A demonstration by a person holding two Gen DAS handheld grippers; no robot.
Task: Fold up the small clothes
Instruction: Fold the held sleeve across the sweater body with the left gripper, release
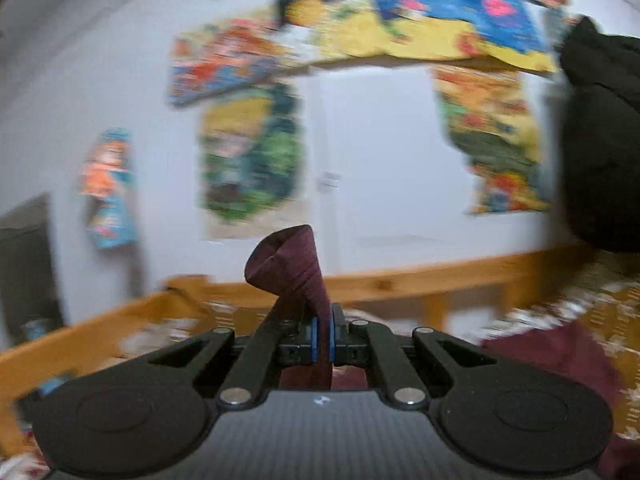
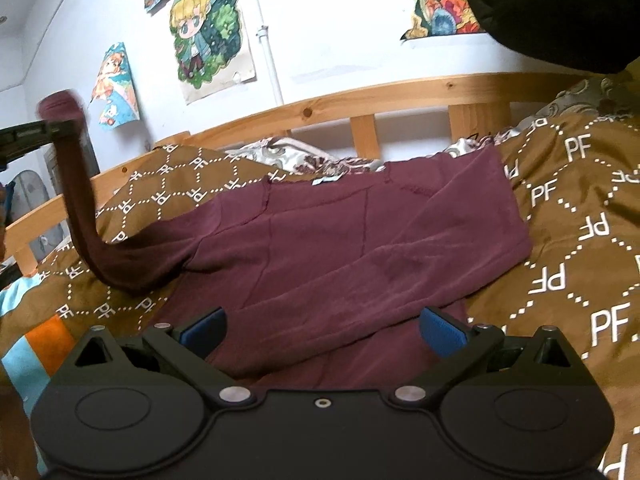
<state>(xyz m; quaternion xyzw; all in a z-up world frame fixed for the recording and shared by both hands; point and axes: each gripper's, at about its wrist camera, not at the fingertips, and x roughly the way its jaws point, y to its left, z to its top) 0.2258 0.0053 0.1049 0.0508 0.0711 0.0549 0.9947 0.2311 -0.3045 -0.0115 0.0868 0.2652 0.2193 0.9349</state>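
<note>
A maroon long-sleeved knit top is lying spread on a brown quilted bedcover printed with white "PF" lettering and dotted diamonds, its neckline toward the pale wooden bed rail. One sleeve is already lying folded across the body of the top.

The left gripper is clenching the cuff of the other sleeve between its blue pads, the cuff end curling upward beyond the fingertips. In the right wrist view this sleeve is stretching up off the bedcover in a taut arc to the left gripper at the left edge. The left wrist view is blurring heavily.

The right gripper is hanging released, its blue pads standing wide apart over the near edge of the top, gripping nothing.

Colourful cartoon posters are hanging on the white wall behind the bed.
</note>
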